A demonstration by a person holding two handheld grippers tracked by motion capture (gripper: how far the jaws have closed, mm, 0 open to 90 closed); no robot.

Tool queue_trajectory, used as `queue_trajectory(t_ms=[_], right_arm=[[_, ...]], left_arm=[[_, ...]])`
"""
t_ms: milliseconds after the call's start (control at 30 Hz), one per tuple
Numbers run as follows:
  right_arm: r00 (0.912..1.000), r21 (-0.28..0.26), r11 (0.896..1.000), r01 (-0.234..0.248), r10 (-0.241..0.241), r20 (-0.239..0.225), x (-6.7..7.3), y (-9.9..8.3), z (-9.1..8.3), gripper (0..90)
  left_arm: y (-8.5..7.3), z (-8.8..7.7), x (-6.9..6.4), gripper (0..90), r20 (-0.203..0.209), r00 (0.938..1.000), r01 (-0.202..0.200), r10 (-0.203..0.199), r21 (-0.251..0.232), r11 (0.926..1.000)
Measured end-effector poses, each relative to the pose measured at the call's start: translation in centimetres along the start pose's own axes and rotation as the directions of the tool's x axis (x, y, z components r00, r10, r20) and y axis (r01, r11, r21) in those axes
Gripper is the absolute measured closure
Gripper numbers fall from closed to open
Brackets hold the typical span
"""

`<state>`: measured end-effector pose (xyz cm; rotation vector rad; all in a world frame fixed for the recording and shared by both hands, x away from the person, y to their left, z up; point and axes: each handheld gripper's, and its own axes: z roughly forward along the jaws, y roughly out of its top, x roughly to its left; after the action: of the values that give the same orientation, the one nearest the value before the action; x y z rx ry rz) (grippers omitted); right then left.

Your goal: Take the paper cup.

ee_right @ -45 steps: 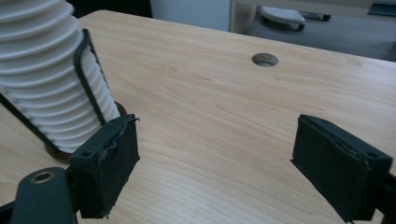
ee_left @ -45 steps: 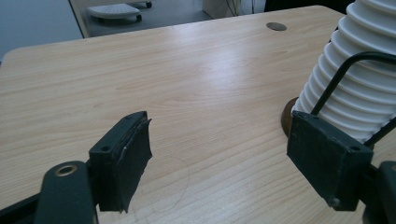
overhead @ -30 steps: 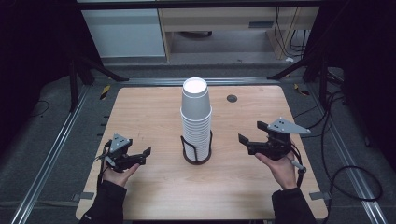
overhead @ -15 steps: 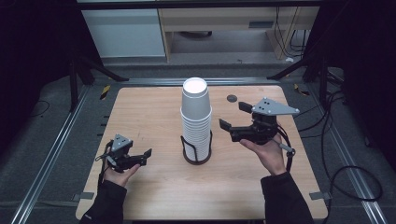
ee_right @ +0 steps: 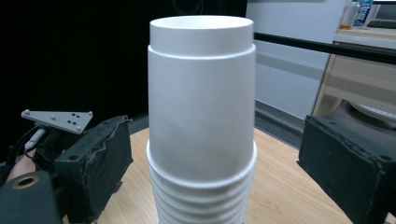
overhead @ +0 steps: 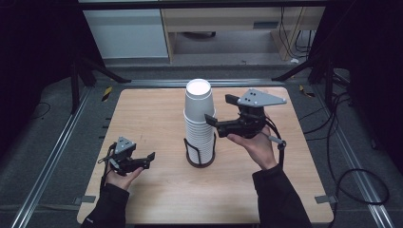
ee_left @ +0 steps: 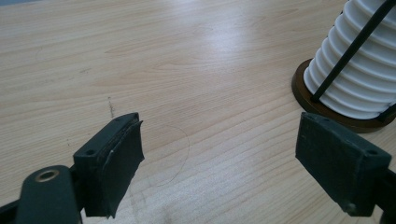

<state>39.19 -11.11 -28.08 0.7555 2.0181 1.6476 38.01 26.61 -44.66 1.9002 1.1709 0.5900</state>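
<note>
A tall stack of upside-down white paper cups [overhead: 199, 118] stands in a black wire holder on a round brown base [overhead: 199, 160] at the middle of the table. My right gripper [overhead: 219, 109] is raised beside the stack's upper right. It is open, and in the right gripper view the top cup [ee_right: 201, 98] stands between its pads [ee_right: 100, 163] with a gap on each side. My left gripper [overhead: 145, 161] hovers low over bare wood left of the holder, open with nothing between its pads [ee_left: 116, 161]. The cup stack [ee_left: 359, 70] shows at that view's upper right.
The wooden table [overhead: 152, 109] has metal rails [overhead: 57, 142] along its sides. Black stand legs [overhead: 95, 69] and cables [overhead: 347, 128] lie on the floor around it. A white cabinet [overhead: 126, 33] and a wooden shelf unit [overhead: 228, 23] stand behind.
My right gripper has risen from the table's right side and moved left, up to the top of the cup stack. The left gripper has stayed put.
</note>
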Motion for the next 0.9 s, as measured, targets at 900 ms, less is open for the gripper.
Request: queue_trajectory(t_ms=[900], right_arm=[[0.9996,0.062,0.998,-0.017,0.018,-0.020,0.3,0.1,6.8,8.7]], left_arm=[[0.0,0.3,-0.3,13.8,0.009,0.9997,-0.021,0.021,0.021,0.9995]])
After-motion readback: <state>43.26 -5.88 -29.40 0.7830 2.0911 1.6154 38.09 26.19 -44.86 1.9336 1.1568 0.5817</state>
